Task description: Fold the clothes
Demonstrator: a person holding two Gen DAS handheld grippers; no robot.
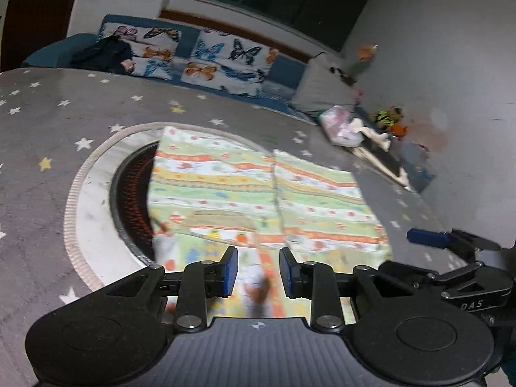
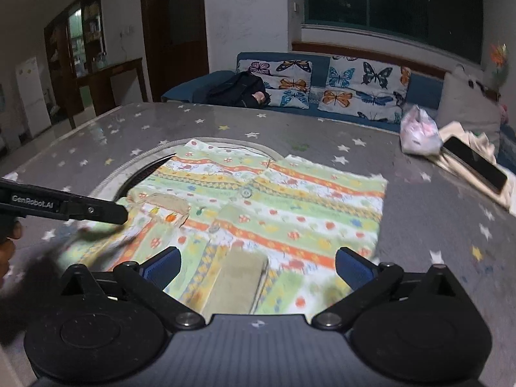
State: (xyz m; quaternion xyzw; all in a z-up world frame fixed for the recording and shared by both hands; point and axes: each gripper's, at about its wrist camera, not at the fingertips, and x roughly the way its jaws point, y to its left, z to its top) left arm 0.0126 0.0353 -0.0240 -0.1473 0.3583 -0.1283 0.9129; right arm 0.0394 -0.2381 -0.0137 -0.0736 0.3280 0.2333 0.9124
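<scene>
left gripper: "GenRobot.AI", narrowly parted | right gripper: "DAS", spread wide | shirt: flat

Two markings are legible. In the right wrist view, white lettering "GenRobot.AI" stands on the black side of the left gripper, well left of the right gripper's fingers. In the left wrist view, pale letters "DAS" stand on the black body of the right gripper, lower right of the left gripper's fingers. No other text, number or label can be read.
</scene>
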